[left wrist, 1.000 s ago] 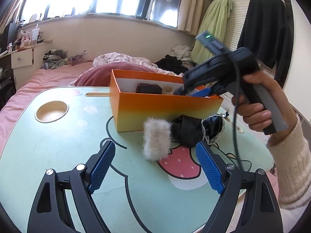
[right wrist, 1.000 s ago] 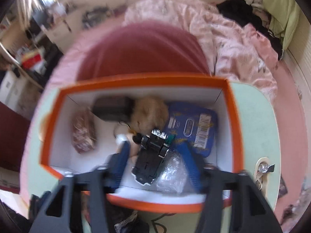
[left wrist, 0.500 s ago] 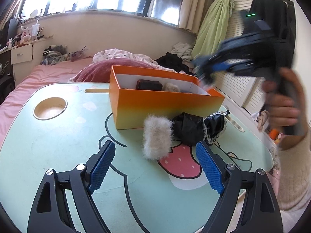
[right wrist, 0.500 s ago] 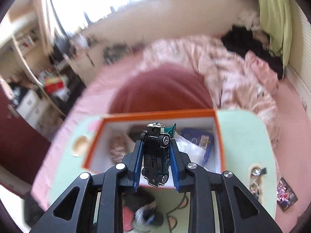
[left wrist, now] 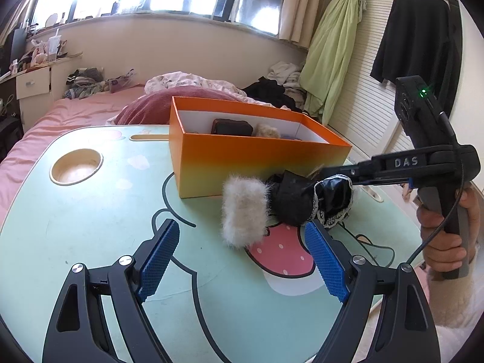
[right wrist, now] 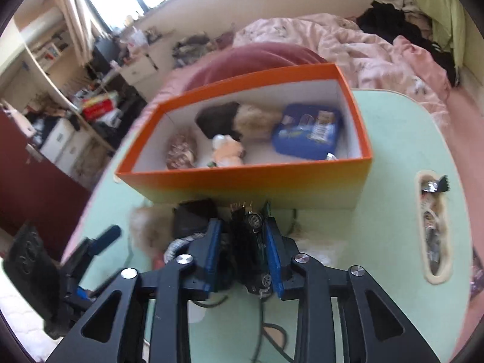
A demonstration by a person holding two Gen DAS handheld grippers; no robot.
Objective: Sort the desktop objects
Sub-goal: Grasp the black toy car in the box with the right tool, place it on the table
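Green lap table carried the orange box just ahead of the right gripper, half-open jaws around a toy car lying lengthwise along the fingers.

Your counter is mint green with a strawberry print and a round cup recess. On it sit the orange box, a fur puff and a black lace-trimmed cloth, both just before the box. It stands over the pink bed.
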